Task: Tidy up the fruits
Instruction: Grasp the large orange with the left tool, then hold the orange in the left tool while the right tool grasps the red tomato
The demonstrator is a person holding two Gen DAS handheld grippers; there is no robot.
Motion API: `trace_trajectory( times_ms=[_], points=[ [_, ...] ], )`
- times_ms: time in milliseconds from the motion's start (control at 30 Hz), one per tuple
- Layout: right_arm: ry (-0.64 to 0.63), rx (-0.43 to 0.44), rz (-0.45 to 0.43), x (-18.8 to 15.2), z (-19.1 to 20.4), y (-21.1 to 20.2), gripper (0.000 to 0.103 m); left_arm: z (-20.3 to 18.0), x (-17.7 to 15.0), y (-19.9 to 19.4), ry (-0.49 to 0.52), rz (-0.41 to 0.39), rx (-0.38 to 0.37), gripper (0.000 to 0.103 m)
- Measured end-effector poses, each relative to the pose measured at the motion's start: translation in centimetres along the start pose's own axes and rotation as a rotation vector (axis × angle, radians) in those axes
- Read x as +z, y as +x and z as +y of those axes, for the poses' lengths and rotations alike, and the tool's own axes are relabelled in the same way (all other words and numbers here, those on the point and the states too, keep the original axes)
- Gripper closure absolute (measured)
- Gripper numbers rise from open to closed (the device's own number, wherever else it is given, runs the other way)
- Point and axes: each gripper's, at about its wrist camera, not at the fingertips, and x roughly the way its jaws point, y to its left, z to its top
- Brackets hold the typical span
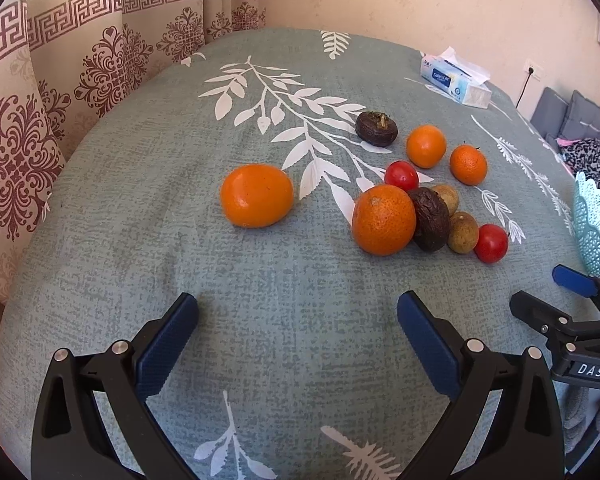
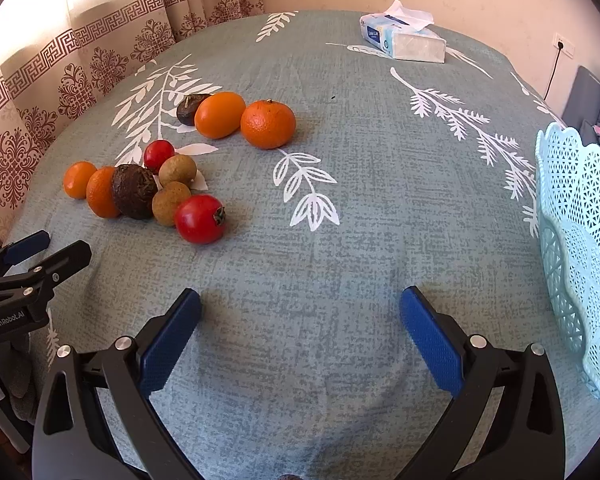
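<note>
L gripper (image 1: pixel 298 312) hangs over bare cloth (image 1: pixel 292 360), jaws spread wide, nothing btwn them. R gripper (image 2: pixel 300 308) same: wide apart, empty, tilted down at the cloth near the table's front edge. Each shows at the edge of the other's view, side by side, apart.

Fruit all loose on the cloth, none in the basket (image 2: pixel 572 216). One orange (image 1: pixel 257 195) sits alone, left of the rest. Tight clump beyond the L gripper, to its right: big orange (image 1: pixel 383 219) touching a dark wrinkled fruit (image 1: pixel 430 219), two brown-green small ones (image 1: pixel 463 232) right behind that, a red fruit (image 1: pixel 491 243) at the near right end, another red one (image 1: pixel 401 176) at the back. Further back: two more oranges (image 1: pixel 426 146) close together, w/ a second dark fruit (image 1: pixel 376 128) just left of them.

Basket is pale blue lattice, at the table's right edge, well apart from the fruit. Tissue pack (image 2: pixel 404 38) at the far side. Patterned curtain (image 1: pixel 80 64) behind on the left.
</note>
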Motion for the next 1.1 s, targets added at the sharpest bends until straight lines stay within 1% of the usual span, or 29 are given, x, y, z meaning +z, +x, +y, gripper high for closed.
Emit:
trace_trajectory(
  times_ms=[133,300,400,467,633,733,833,867,933,1033,1100],
  points=[
    [0.001,0.001,0.000,0.0,0.0,0.0,0.002,0.4,0.4,-0.1,-0.004,0.002,-0.021,0.005],
    [0.021,0.028,-0.012,0.0,-0.5,-0.2,0.002,0.9,1.1,-0.6,0.011,-0.039,0.014,0.005],
    [0.050,0.060,-0.028,0.0,-1.0,-0.5,0.002,1.9,1.9,-0.7,-0.009,-0.069,0.034,0.008],
    [0.055,0.066,-0.030,0.0,-1.1,-0.5,0.002,2.4,2.6,-0.6,-0.025,-0.072,0.032,0.014],
    [0.031,0.038,-0.019,0.1,-0.6,-0.4,0.002,2.5,4.0,0.7,-0.013,-0.064,0.050,0.021],
    [0.020,0.025,-0.012,0.1,-0.4,-0.3,0.002,2.5,4.5,1.6,-0.021,-0.040,0.047,0.032],
    [0.011,0.011,-0.008,0.1,-0.1,-0.2,0.002,2.5,4.8,2.1,-0.028,-0.031,0.047,0.038],
    [0.010,0.009,-0.009,0.0,-0.1,-0.2,0.002,2.4,4.8,2.3,-0.030,-0.028,0.048,0.044],
    [0.010,0.007,-0.011,0.0,0.0,-0.3,0.002,2.5,4.8,2.7,-0.038,-0.016,0.047,0.052],
    [0.016,0.015,-0.015,0.1,-0.2,-0.4,0.002,2.4,4.7,2.6,-0.030,-0.026,0.034,0.061],
    [0.021,0.026,-0.023,0.2,-0.3,-0.6,0.002,2.2,4.6,2.5,-0.024,-0.029,0.036,0.061]
  ],
)
